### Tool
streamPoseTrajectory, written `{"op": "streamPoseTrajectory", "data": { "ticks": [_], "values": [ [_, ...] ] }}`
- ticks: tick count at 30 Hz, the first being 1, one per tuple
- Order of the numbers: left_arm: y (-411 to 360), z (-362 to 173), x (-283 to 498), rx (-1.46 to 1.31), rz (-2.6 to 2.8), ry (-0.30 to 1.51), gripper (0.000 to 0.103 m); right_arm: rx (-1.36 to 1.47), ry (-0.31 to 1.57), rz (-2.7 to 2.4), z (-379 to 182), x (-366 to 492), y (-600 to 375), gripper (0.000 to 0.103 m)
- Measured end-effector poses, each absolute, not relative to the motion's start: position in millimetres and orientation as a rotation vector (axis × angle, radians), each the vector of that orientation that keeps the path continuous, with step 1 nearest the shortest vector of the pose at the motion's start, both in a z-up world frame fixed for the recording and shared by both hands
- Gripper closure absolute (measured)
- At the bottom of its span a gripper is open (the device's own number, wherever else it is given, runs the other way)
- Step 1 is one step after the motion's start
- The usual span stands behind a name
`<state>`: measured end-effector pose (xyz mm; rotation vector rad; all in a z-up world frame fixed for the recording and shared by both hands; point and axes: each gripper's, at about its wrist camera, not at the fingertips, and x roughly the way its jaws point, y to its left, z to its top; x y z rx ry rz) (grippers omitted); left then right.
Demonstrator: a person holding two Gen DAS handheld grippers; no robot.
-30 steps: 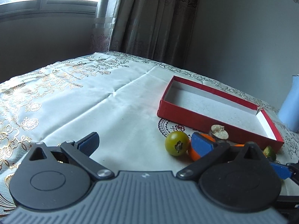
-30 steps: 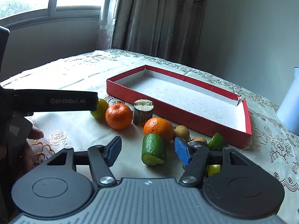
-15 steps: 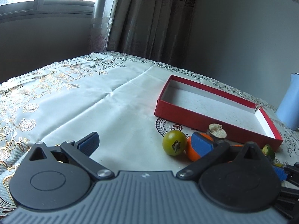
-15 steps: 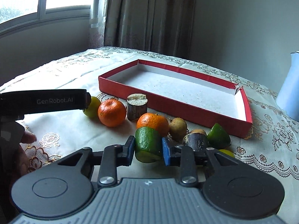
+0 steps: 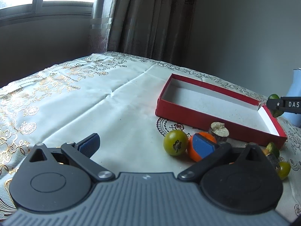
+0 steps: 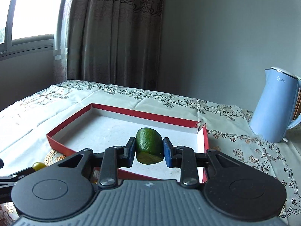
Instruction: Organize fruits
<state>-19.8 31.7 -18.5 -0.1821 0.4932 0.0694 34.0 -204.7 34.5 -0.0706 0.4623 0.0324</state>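
Observation:
My right gripper (image 6: 149,151) is shut on a cut green fruit piece (image 6: 149,144) and holds it over the near right part of the red box (image 6: 131,113). In the left wrist view the same piece (image 5: 275,105) shows at the right edge beyond the red box (image 5: 197,119). My left gripper (image 5: 146,143) is open and empty above the cloth. Just right of it lie a green round fruit (image 5: 175,142), an orange (image 5: 195,151), a cut brown stub (image 5: 219,131) and small green pieces (image 5: 271,147).
A blue kettle (image 6: 273,105) stands at the right on the flowered tablecloth (image 5: 75,101). A small yellow-green fruit (image 6: 38,165) lies left of the box in the right wrist view. Curtain and window are behind the table.
My right gripper closed on the green fruit piece, lifted it and carried it over the red box. My left gripper stayed open and nearly still.

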Motion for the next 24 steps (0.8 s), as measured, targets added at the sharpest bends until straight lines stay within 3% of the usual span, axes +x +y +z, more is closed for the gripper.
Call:
{"op": "streamPoseTrajectory", "data": {
  "ticks": [11, 13, 15, 16, 24],
  "values": [
    [29, -20, -17, -0.16, 0.064, 0.507, 0.0, -0.029, 0.559, -0.118, -9, 100, -242, 0.072],
    [28, -20, -16, -0.155, 0.063, 0.509, 0.0, -0.049, 0.544, -0.137, -8, 99, -241, 0.064],
    [28, -20, -17, -0.156, 0.063, 0.509, 0.0, -0.043, 0.505, -0.15, -4, 94, -242, 0.031],
    [28, -20, -17, -0.156, 0.064, 0.51, 0.0, -0.027, 0.482, -0.149, -1, 89, -244, 0.027],
    [33, -20, -18, -0.19, 0.058, 0.504, 0.0, 0.041, 0.38, -0.101, 24, 12, -253, 0.025]
  ]
}}
